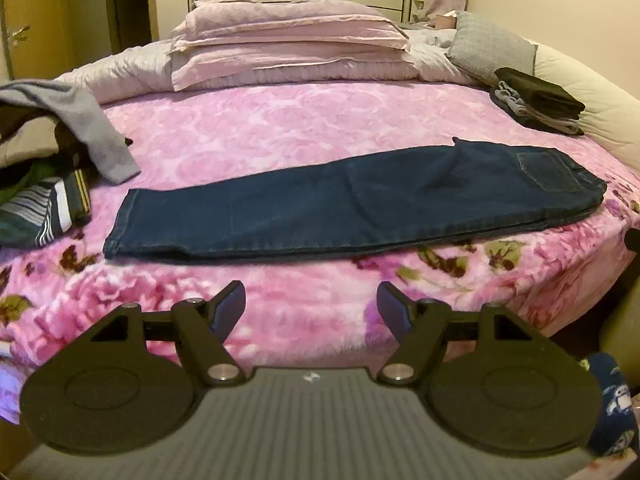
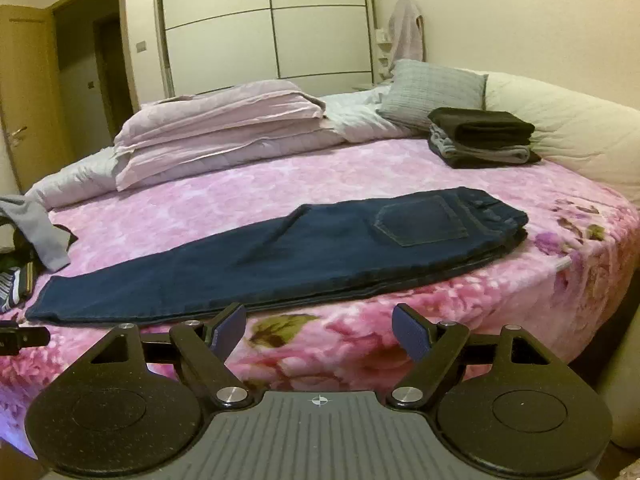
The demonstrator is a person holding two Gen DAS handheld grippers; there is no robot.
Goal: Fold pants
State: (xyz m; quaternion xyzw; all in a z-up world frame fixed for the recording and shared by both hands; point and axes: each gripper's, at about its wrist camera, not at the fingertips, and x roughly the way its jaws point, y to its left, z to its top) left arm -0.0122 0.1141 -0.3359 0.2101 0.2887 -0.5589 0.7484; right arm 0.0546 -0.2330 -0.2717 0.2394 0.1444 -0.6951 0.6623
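Dark blue jeans (image 1: 352, 204) lie flat on the pink floral bedspread (image 1: 280, 128), folded lengthwise with one leg on the other. The hems point left and the waistband with a back pocket lies at the right. In the right wrist view the jeans (image 2: 280, 256) run from lower left to upper right. My left gripper (image 1: 311, 300) hovers open over the bed's near edge, just short of the jeans' long edge, with nothing between its fingers. My right gripper (image 2: 319, 322) is open too, close to the near edge of the jeans below the seat.
A pile of unfolded clothes (image 1: 44, 168) lies at the left of the bed. A stack of folded garments (image 2: 480, 140) sits at the far right near a grey cushion (image 2: 436, 92). Folded lilac bedding (image 1: 288, 44) lies across the far side.
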